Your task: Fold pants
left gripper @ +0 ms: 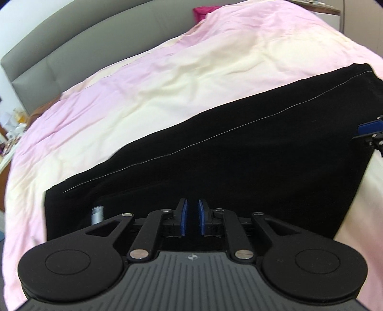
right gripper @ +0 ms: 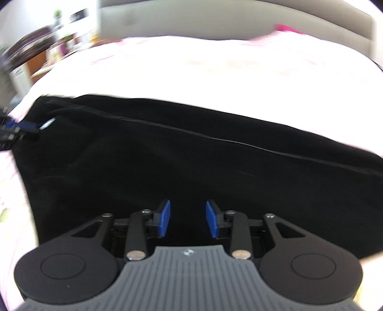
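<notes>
Black pants [left gripper: 239, 155] lie flat and folded lengthwise on the pink and cream bed cover [left gripper: 167, 71], a thin pale seam running along them. My left gripper [left gripper: 192, 203] hovers over their near edge, pads a narrow gap apart with nothing between them. A small white label [left gripper: 97, 211] shows at the pants' left end. In the blurred right wrist view the pants [right gripper: 191, 162] fill the middle. My right gripper [right gripper: 188, 204] stands open above them, holding nothing. Each gripper shows at the edge of the other's view: the right gripper [left gripper: 369, 130] and the left gripper [right gripper: 19, 128].
A grey padded headboard [left gripper: 71, 47] runs behind the bed, with a magenta pillow [left gripper: 203, 10] at its top. A cluttered bedside surface [left gripper: 12, 129] sits at the left. Shelves and wooden furniture [right gripper: 47, 47] stand beyond the bed's left side.
</notes>
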`<state>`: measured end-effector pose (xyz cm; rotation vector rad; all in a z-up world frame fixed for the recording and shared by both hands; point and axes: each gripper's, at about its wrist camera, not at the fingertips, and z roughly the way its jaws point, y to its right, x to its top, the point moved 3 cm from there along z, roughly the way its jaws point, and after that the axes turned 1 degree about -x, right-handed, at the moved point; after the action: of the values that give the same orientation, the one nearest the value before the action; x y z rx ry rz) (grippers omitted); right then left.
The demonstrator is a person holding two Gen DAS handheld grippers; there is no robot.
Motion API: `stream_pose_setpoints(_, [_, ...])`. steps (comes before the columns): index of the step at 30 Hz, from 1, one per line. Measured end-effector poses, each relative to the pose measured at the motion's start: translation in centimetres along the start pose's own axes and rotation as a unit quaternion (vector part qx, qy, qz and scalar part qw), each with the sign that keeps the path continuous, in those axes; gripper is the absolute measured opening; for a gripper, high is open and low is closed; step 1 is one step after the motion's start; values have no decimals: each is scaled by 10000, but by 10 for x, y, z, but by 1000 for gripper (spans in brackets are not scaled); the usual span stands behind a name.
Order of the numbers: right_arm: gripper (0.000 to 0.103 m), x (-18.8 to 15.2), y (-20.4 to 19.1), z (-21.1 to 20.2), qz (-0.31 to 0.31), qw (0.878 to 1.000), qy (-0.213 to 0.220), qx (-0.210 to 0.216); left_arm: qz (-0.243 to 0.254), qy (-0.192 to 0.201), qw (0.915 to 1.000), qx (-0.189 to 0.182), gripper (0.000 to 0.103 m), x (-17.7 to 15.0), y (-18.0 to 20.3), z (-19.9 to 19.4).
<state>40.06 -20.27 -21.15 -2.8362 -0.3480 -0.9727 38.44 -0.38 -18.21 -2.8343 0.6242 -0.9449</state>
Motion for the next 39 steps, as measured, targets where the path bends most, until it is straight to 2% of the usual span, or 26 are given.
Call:
stream_pose_setpoints(5, [40, -25, 113, -42, 863, 9956, 98, -354, 232, 138, 9991, -318, 19, 42, 73, 14])
stream_pose_setpoints(9, [48, -44, 198, -64, 1730, 9832, 204, -546, 604, 257, 9960, -603, 19, 76, 140, 21])
stream_pose_setpoints(14, [59, -69, 292, -82, 2727, 9601, 368, -496, 1313, 367, 9864, -915, 21, 115, 212, 40])
stream_pose_setpoints(20, [60, -106, 383, -74, 3896, 9193, 538, -115, 1890, 333, 9770, -929, 21, 148, 264, 77])
stream_pose_setpoints(24, [61, -115, 419, -61, 4465, 8917, 706, 211, 2143, 268, 9733, -773, 21, 173, 280, 107])
stream_pose_setpoints(26, [62, -116, 432, -47, 4765, 8758, 643, 420, 2185, 182, 9731, -709, 21, 184, 282, 123])
stream_pose_setpoints(28, [62, -123, 440, -30, 5037, 8603, 538, 579, 2222, 139, 9725, -691, 21, 191, 277, 131])
stream_pose_setpoints(31, [61, -133, 446, -11, 5351, 8377, 628, 899, 2229, 88, 9724, -677, 21, 207, 270, 146])
stream_pose_setpoints(35, [44, -134, 452, 3, 5435, 8278, 796, 1137, 2206, -74, 9737, -559, 20, 223, 263, 172])
stream_pose_setpoints(39, [37, -134, 449, 4, 5296, 8359, 907, 1118, 2073, -382, 9757, -592, 17, 227, 265, 200])
